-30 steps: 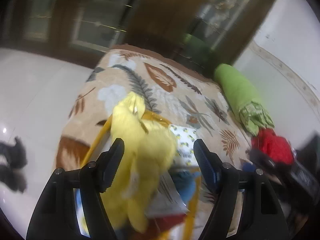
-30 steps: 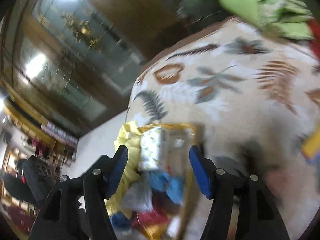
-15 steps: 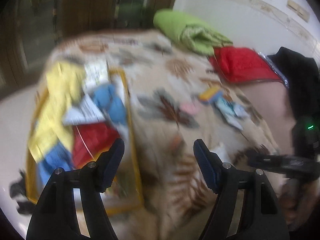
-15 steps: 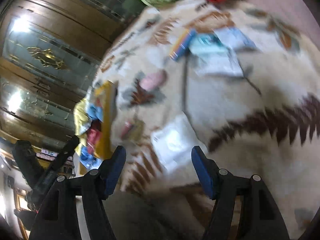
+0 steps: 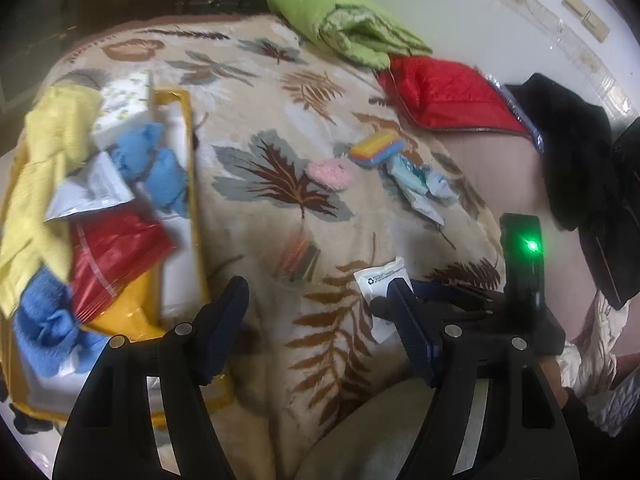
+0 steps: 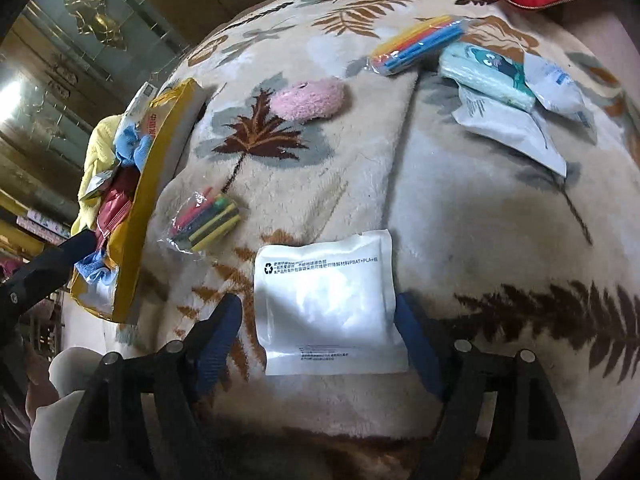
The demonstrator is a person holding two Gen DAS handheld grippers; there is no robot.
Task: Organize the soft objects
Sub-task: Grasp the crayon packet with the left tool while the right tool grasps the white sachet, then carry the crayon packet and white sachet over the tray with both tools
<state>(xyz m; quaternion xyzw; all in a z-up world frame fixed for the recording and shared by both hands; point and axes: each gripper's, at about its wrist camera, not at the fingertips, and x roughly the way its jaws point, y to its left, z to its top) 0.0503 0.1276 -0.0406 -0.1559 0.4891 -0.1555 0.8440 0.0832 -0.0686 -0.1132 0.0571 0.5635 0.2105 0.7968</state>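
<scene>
1. Your right gripper (image 6: 318, 320) is spread wide and holds nothing; the white pouch (image 6: 326, 300) lies flat on the blanket (image 6: 460, 200) between its fingers, long axis running straight ahead.
2. Your left gripper (image 5: 320, 312) is also spread and empty, hovering beside the yellow box (image 5: 188, 184), farther from the pouch.

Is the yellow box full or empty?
Full: the yellow box is heaped with a yellow cloth, blue cloths and a red packet.
</scene>
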